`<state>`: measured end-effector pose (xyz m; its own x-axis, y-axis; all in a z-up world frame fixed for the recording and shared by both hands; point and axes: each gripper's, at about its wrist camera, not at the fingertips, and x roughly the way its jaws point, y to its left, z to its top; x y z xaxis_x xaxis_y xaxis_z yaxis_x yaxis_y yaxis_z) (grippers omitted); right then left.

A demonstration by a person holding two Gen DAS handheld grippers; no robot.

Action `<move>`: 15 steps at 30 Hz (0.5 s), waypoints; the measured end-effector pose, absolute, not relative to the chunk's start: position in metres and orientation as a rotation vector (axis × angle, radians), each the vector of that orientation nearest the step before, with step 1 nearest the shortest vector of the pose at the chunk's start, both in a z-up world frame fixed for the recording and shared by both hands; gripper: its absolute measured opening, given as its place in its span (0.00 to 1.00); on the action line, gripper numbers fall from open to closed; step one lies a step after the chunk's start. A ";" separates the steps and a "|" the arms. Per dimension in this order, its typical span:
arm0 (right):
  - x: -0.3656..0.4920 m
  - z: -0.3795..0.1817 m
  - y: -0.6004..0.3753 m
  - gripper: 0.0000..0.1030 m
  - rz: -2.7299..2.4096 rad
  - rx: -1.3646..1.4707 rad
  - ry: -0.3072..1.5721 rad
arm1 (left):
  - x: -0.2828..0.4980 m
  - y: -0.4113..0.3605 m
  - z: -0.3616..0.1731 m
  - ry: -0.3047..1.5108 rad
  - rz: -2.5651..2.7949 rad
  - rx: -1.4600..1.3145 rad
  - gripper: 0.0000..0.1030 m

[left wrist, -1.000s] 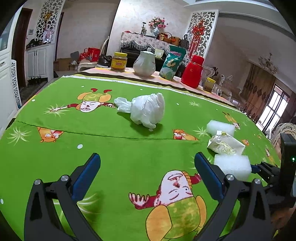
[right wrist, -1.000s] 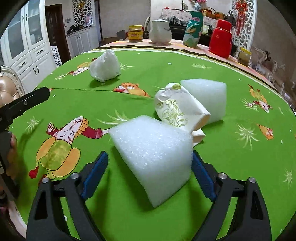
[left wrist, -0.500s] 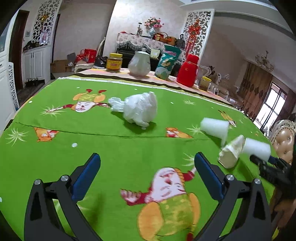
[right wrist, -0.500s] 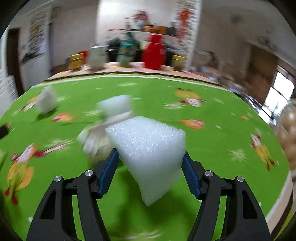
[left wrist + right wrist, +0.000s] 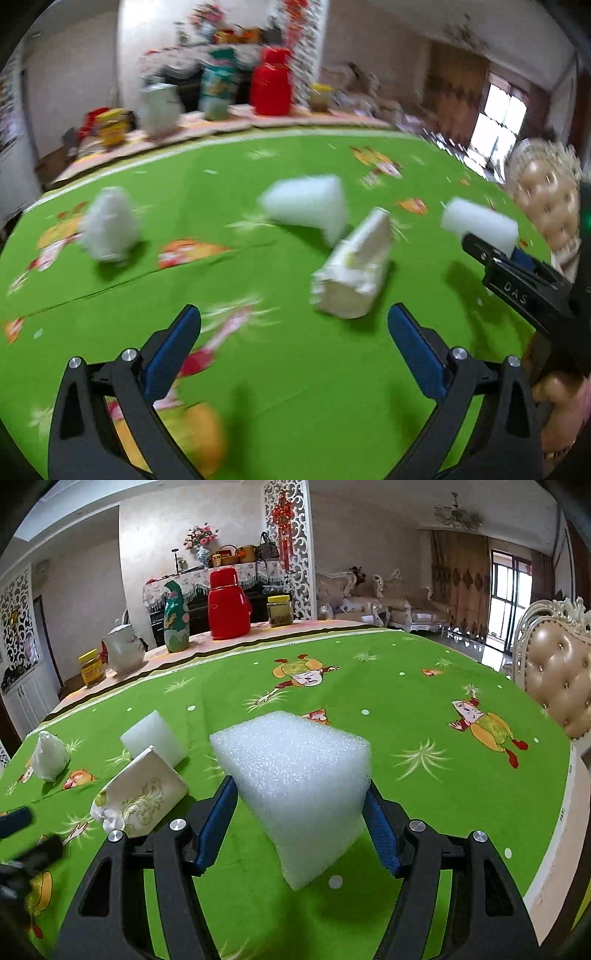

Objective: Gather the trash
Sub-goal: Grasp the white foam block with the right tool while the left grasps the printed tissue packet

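Gripping a white foam block (image 5: 295,775) between the blue pads of the right hand-held gripper (image 5: 299,830), lifted clear of the green table (image 5: 424,701), likely for carrying off as trash. Holding the left hand-held gripper (image 5: 295,350) open and empty, facing the crumpled paper packet (image 5: 354,269), probably next for collection.

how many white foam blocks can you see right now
2. One foam block is clamped in the right gripper, lifted above the table; the other foam block lies behind the paper packet.
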<state>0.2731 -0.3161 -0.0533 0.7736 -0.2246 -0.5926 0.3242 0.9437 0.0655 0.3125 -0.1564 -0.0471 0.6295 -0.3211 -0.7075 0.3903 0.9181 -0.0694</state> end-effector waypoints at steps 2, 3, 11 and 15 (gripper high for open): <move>0.272 -0.051 -0.312 0.63 -0.295 0.147 0.608 | 0.327 -0.178 -0.055 0.819 -0.417 0.113 0.91; 0.271 -0.051 -0.310 0.63 -0.293 0.138 0.603 | 0.333 -0.186 -0.058 0.830 -0.421 0.119 0.89; 0.274 -0.050 -0.313 0.63 -0.267 0.163 0.607 | 0.359 -0.214 -0.072 0.895 -0.457 0.144 0.49; 0.275 -0.051 -0.313 0.63 -0.256 0.157 0.613 | 0.340 -0.207 -0.060 0.814 -0.453 0.149 0.39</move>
<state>0.2753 -0.3128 -0.0508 0.7880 -0.1902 -0.5855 0.2829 0.9566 0.0699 0.3403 -0.2066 -0.0597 0.5970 -0.3328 -0.7300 0.4454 0.8943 -0.0434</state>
